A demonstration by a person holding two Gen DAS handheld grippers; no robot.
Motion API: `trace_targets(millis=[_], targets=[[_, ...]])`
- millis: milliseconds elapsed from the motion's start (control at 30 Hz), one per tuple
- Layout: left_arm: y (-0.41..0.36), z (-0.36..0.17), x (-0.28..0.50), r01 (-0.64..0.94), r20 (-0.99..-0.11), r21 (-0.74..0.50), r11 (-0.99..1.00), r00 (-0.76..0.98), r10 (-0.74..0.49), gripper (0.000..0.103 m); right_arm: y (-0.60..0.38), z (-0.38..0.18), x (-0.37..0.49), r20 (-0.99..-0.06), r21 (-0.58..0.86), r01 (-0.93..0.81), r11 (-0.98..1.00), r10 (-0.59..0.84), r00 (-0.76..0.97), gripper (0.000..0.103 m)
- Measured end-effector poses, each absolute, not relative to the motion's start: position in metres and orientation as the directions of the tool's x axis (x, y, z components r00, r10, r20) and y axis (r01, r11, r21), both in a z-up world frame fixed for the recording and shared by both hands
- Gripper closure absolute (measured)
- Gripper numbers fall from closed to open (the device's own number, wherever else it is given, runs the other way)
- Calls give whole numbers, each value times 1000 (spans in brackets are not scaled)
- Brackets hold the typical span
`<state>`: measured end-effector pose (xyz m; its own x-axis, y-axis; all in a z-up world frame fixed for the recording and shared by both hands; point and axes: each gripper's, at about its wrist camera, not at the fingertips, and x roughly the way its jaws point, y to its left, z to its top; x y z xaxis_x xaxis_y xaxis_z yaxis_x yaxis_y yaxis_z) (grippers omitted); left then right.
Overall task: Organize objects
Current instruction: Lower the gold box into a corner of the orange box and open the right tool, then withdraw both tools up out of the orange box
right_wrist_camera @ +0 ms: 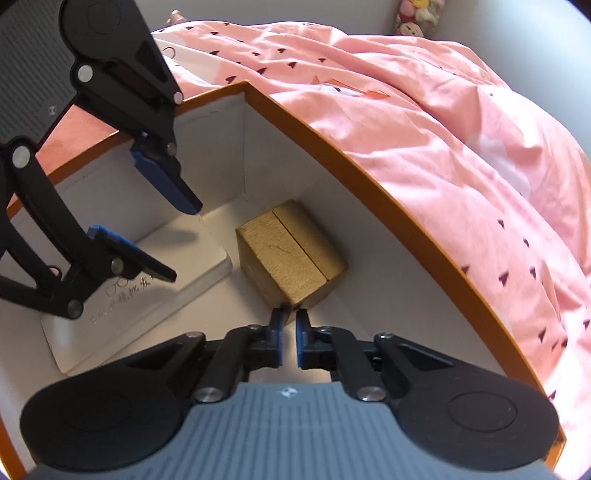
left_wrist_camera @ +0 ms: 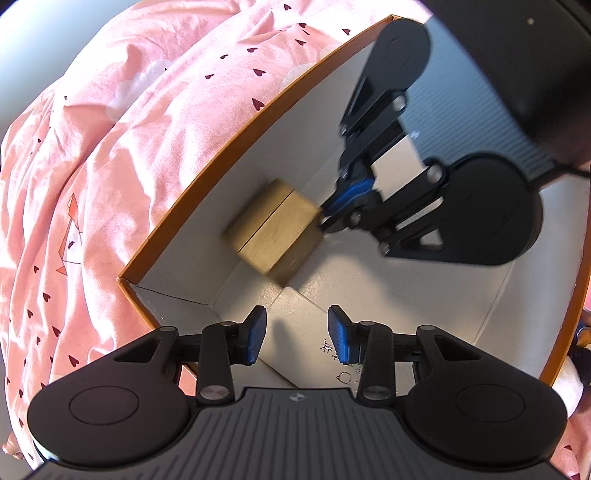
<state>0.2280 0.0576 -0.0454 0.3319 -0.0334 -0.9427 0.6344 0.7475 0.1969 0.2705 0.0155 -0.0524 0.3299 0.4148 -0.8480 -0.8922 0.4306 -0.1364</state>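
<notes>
A gold box (left_wrist_camera: pixel 273 229) (right_wrist_camera: pixel 291 258) with a seam across its top lies inside an orange carton (left_wrist_camera: pixel 221 155) (right_wrist_camera: pixel 351 166) with white inner walls. Beside it, on the carton's floor, lies a flat white box (left_wrist_camera: pixel 295 314) (right_wrist_camera: pixel 155 314) with small silver print. My right gripper (right_wrist_camera: pixel 290 314) (left_wrist_camera: pixel 327 218) is shut, with nothing visible between its blue pads. Its tips meet the gold box's near corner. My left gripper (left_wrist_camera: pixel 297 332) (right_wrist_camera: pixel 181 240) hangs open over the white box and holds nothing.
The carton rests on a pink duvet (left_wrist_camera: pixel 110 184) (right_wrist_camera: pixel 443 147) printed with small dark hearts, which surrounds it in rumpled folds. A plush toy (right_wrist_camera: pixel 417 14) stands at the far wall. Both grippers are close together inside the carton.
</notes>
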Motion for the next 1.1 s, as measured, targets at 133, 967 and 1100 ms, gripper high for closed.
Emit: trace_targets(millis=[133, 967, 1100], targets=[[61, -43, 227, 631, -938, 188, 753, 343, -53, 57, 24, -52, 272, -841, -66, -908, 414, 467, 274, 102], [46, -15, 195, 578, -898, 172, 797, 424, -114, 57, 3, -17, 246, -826, -63, -855, 515, 454, 334, 89], [40, 4, 180, 536, -870, 152, 830, 471, -146, 57, -16, -3, 230, -805, -76, -819, 568, 450, 387, 70]])
